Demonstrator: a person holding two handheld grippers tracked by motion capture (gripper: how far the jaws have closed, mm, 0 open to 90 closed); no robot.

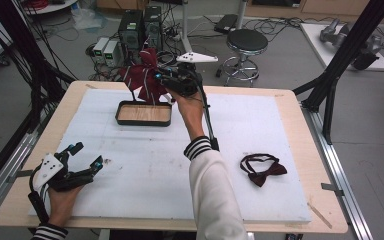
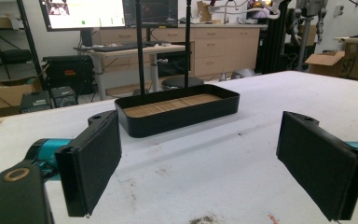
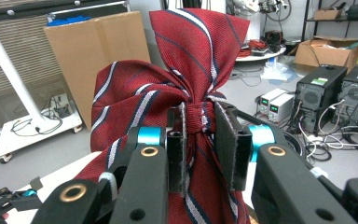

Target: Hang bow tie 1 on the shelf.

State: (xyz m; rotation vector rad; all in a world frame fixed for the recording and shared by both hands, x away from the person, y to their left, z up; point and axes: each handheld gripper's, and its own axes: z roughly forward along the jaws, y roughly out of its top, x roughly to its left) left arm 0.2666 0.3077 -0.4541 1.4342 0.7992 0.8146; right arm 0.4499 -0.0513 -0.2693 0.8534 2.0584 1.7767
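A red striped bow tie [image 1: 142,74] hangs in the air over the far side of the black tray [image 1: 144,120]. My right gripper [image 1: 161,78] is shut on its knot; in the right gripper view the bow tie [image 3: 186,84] fans out above the jaws, with the right gripper [image 3: 201,147] pinching the knot. A second, dark maroon bow tie [image 1: 262,170] lies flat at the right of the white mat. My left gripper [image 1: 86,156] rests open near the mat's front left corner. In the left gripper view the left gripper [image 2: 198,161] faces the tray [image 2: 182,112] with nothing between its pads.
The tray has a wooden floor and two thin black posts [image 2: 139,46] rising from it. The white mat [image 1: 145,165] covers most of the wooden table. A stool [image 1: 246,42], computer boxes [image 1: 140,27] and cables stand on the floor beyond the far edge.
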